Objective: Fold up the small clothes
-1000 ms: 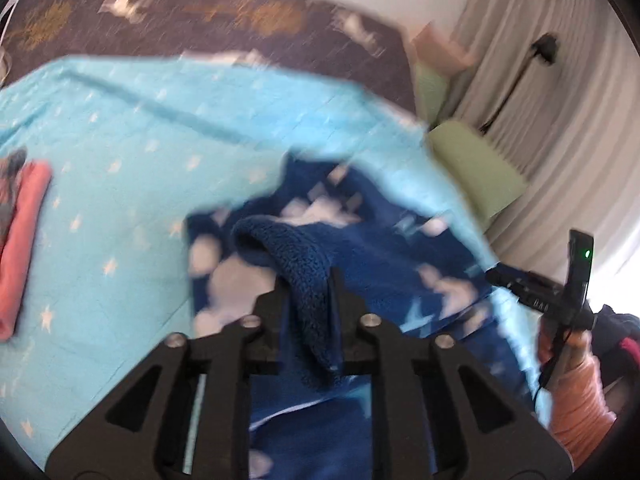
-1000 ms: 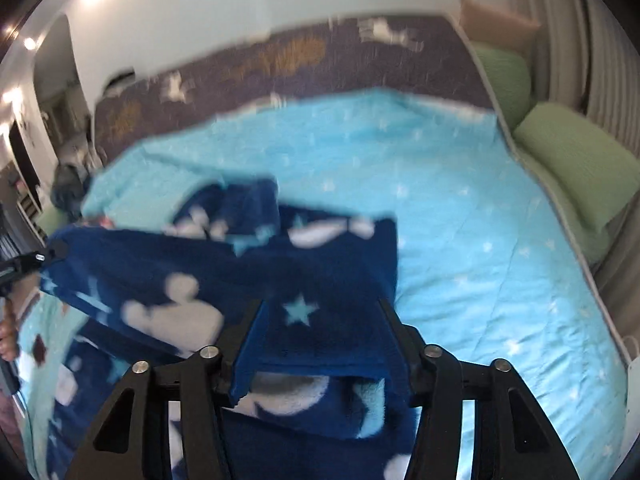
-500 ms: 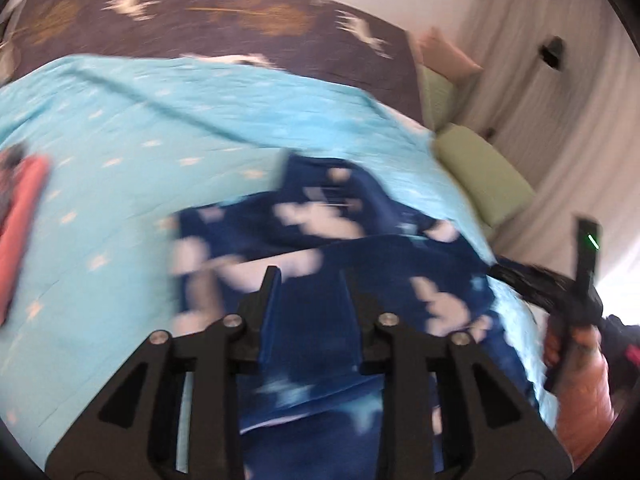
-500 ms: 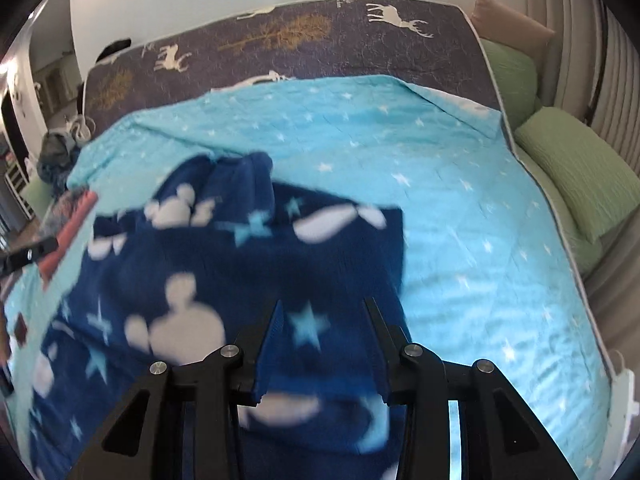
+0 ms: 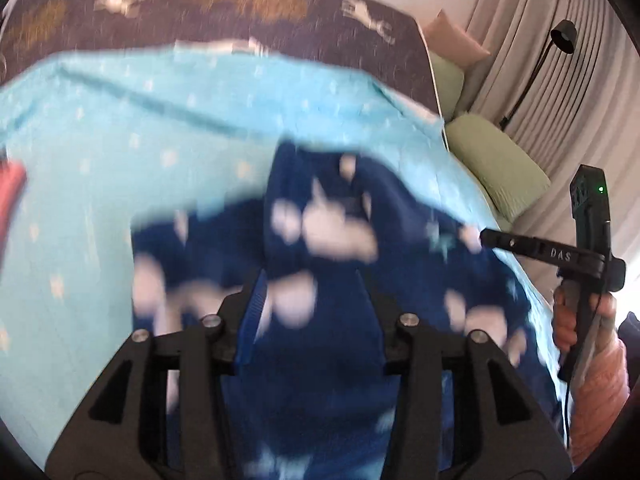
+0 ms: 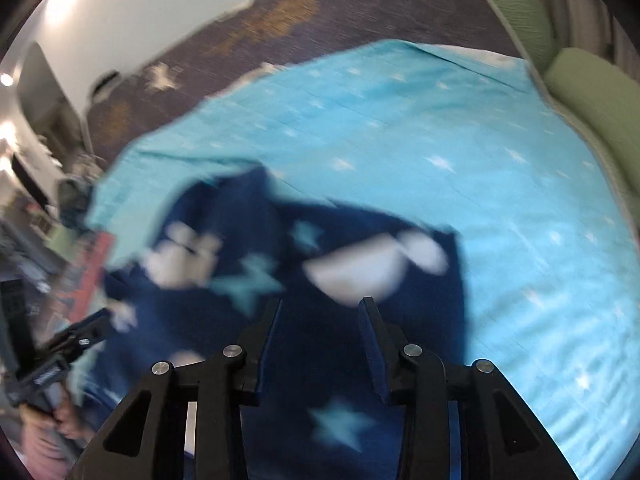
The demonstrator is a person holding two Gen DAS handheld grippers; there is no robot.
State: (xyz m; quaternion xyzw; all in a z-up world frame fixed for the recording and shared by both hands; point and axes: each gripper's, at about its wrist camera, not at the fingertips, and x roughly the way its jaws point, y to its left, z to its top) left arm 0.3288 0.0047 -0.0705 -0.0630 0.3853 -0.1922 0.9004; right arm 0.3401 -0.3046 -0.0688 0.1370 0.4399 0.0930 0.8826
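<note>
A dark blue fleece garment (image 5: pixel 320 240) with white shapes and pale stars lies spread on the light blue bedspread (image 5: pixel 120 140); it also shows in the right wrist view (image 6: pixel 280 272). My left gripper (image 5: pixel 308 280) is open above the garment, with nothing between its fingers. My right gripper (image 6: pixel 320 308) is open above the garment's near part and holds nothing. The right gripper shows at the right edge of the left wrist view (image 5: pixel 486 238); the left gripper shows at the lower left of the right wrist view (image 6: pixel 100 320). Both views are motion-blurred.
A red folded cloth (image 5: pixel 10 192) lies at the bed's left edge, also in the right wrist view (image 6: pixel 90 264). A dark patterned blanket (image 5: pixel 240 12) covers the far end. Green pillows (image 5: pixel 496 168) and a curtain stand on the right. Clutter lies beyond the left edge (image 6: pixel 72 196).
Both grippers let go of the garment's edge and opened. The garment dropped flat onto the bedspread, and both grippers now hover over it.
</note>
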